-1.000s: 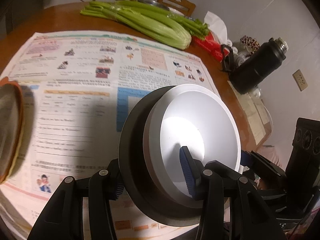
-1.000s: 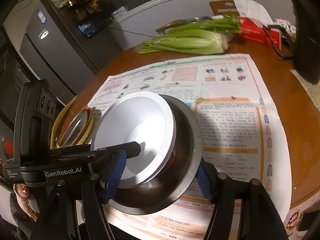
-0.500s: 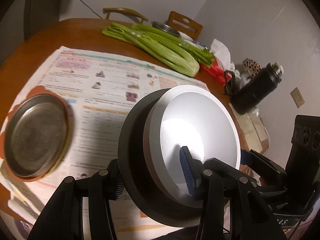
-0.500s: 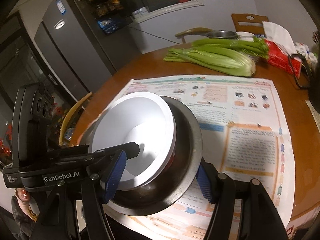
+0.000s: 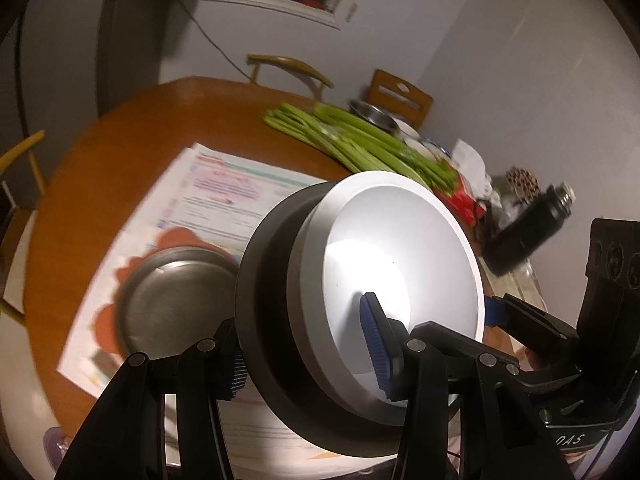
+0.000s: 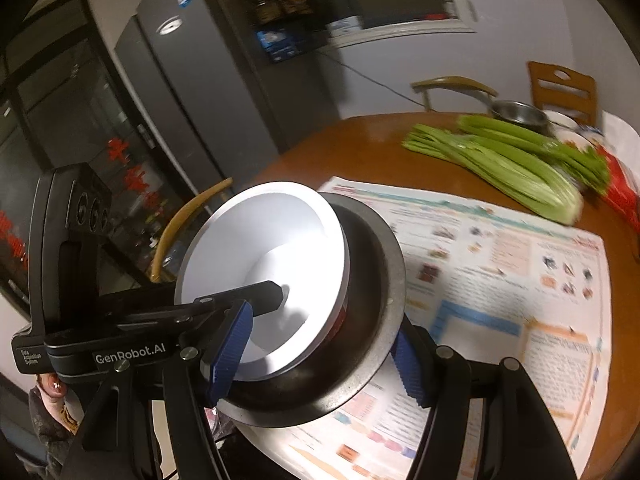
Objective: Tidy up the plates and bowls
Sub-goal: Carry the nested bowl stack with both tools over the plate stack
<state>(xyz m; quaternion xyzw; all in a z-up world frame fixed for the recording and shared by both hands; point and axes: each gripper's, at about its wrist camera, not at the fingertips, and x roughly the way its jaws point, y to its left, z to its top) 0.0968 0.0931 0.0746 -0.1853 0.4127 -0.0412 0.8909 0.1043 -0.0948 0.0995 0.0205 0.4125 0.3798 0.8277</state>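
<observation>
The round wooden table [image 5: 100,168] fills the lower half of both views, with a large printed paper sheet [image 6: 500,280] spread across its near side. A grey refrigerator [image 6: 168,92] stands at 10 o'clock in the right wrist view, and wooden chairs [image 5: 400,96] sit at the table's far edge.

A bunch of celery [image 5: 360,148] lies on the far side of the table at 12 o'clock in the left wrist view, with a small steel bowl [image 5: 372,114] just behind it. A black flask [image 5: 528,232] stands at 3 o'clock, near the wall.

The dark metal plate [image 6: 376,280] with a white bowl [image 5: 400,256] nested in it is held tilted above the paper, carried by both grippers at once. A second metal plate [image 5: 176,300] lies on an orange scalloped mat [image 5: 176,240] on the paper at 9 o'clock in the left wrist view.

The left gripper [image 5: 308,356] is clamped on the stack, 1 blue pad inside the white bowl and the other behind the dark plate's rim. The right gripper [image 6: 320,360] is clamped across the opposite side, 1 pad inside the bowl and 1 against the plate's outer edge.

A hand [image 6: 50,386] shows at 8 o'clock in the right wrist view.
</observation>
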